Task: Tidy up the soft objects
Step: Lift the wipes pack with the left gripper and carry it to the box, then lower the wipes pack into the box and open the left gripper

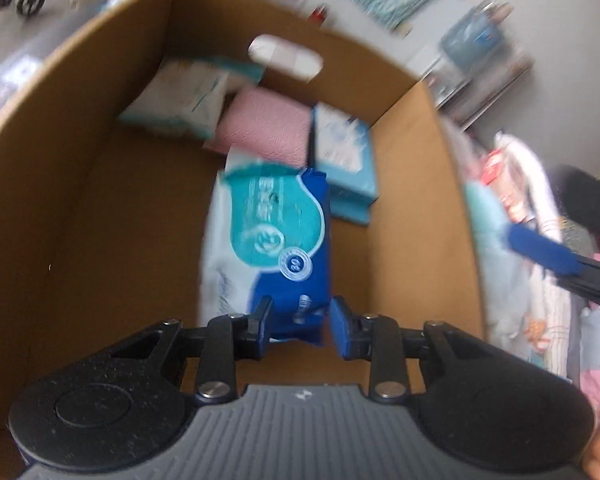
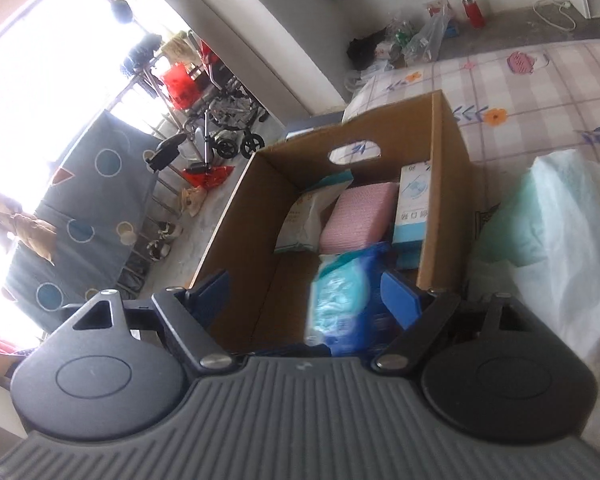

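My left gripper (image 1: 298, 316) is shut on the near end of a blue and teal wet-wipes pack (image 1: 276, 232), held inside an open cardboard box (image 1: 80, 208). The picture is blurred by motion. At the box's far end lie a white tissue pack (image 1: 184, 100), a pink pack (image 1: 266, 130) and a light-blue carton (image 1: 342, 148). My right gripper (image 2: 306, 298) stands open at the box's near rim, with nothing pressed between its pads. From there the wipes pack (image 2: 340, 304) shows just beyond its fingers. One blue finger (image 1: 540, 252) of it shows outside the box's right wall.
The box stands on a bed with a flowered checked sheet (image 2: 540, 84). A pale green and white bundle of soft things (image 2: 552, 224) lies right of the box. A wheelchair (image 2: 224, 120), a drying rack and shoes are on the floor to the left.
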{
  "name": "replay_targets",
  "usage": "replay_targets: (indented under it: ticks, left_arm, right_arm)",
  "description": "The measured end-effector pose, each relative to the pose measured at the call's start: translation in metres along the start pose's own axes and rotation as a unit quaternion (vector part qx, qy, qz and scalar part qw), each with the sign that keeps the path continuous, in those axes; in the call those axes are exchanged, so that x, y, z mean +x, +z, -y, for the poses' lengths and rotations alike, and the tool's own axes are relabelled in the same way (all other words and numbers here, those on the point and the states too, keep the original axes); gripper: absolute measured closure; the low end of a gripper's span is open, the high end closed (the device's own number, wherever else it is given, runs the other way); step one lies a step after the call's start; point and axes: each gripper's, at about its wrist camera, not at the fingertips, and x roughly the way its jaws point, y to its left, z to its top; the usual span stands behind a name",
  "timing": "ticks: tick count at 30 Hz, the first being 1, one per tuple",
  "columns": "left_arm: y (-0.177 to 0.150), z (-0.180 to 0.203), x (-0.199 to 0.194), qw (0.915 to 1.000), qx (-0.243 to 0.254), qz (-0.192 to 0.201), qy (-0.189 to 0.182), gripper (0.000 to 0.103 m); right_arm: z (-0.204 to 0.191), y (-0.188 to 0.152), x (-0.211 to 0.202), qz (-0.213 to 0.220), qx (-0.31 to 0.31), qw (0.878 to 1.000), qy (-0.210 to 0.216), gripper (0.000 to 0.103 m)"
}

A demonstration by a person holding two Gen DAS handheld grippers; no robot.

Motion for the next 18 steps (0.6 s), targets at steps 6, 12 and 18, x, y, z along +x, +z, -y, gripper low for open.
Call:
replay_targets:
  ticks: [6,12,18]
  left_arm:
    - [0.014,-0.005,-0.012,0.9988,0.000,0.017,0.045,0.053]
    - [0.037,-0.015,0.002,0.9937,-0.027,0.006,0.108,0.045]
    - [0.042,0.002,0.020,0.9934,0.013,-0.004,0.114,0.061]
  right_arm:
    - [0.017,-0.009,-0.042,0.030,0.002,0.999,0.020,0.020]
    - [0.033,-0.028,-0.067,0.051,0.026,0.998,0.033,0.020]
    - [0.050,-0.039,-0.070,0.049,0.048,0.997,0.039,0.020]
